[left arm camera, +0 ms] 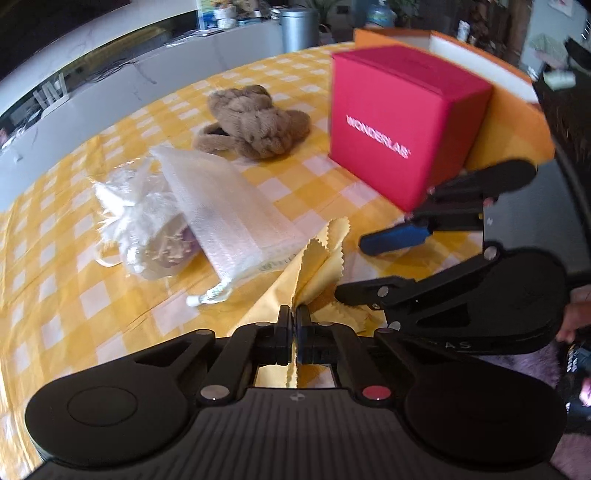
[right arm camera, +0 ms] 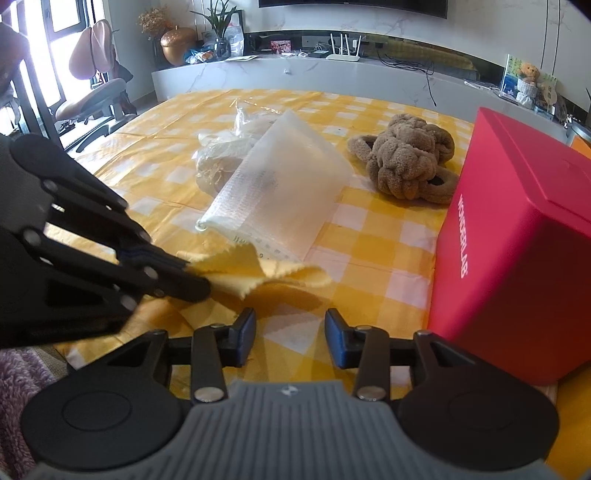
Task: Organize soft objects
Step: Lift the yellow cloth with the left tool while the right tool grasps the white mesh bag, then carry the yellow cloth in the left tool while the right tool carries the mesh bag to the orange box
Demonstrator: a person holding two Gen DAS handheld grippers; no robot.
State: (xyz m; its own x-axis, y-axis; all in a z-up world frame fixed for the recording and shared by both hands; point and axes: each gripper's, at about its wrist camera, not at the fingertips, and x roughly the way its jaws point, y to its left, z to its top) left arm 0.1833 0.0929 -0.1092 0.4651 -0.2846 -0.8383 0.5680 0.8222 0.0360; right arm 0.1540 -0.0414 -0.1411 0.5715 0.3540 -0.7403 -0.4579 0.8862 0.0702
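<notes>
Left tongs (left arm camera: pixel 294 317): pinched fully together on a fold of the yellow cloth (left arm camera: pixel 314 266), pinking-cut edge standing up between the pads; nearest the viewer, at the surface's near edge.

Right tongs (right arm camera: pixel 290 334): partly open, blue pads apart, nothing between them, held over bare tablecloth just beside the yellow cloth.

Surface (right arm camera: pixel 369 240): covered by a yellow-and-white checked tablecloth, glossy, with creases.

White mesh drawstring pouch (right arm camera: pixel 280 192): lying flat just beyond the yellow cloth, its near corner touching it; drawstring end trailing off its mouth.

Clear plastic bag (right arm camera: pixel 221 155): crumpled, pale contents inside, partly under the pouch.

Red box (right arm camera: pixel 517 240): cube-shaped, white lettering on one face, standing at the right of the surface, near the right tongs.

Brown fluffy slippers (right arm camera: pixel 410 162): a piled pair, mid-surface, beyond the pouch and just beside the red box.

Orange box (left arm camera: pixel 509 122): behind the red box, white interior showing.

Room, far side: long white marble-look counter (right arm camera: pixel 332 74); white router (right arm camera: pixel 343 55) with upright antennas; copper-coloured pot (right arm camera: pixel 177 44); potted plant (right arm camera: pixel 218 22); small teddy bear (right arm camera: pixel 530 75) in a display; lower edge of a dark screen (right arm camera: pixel 351 3) on the wall.

Room, left: office chairs (right arm camera: pixel 92 96) before a bright window.

Room, left wrist view: grey metal bin (left arm camera: pixel 299 29) past the counter's end.
</notes>
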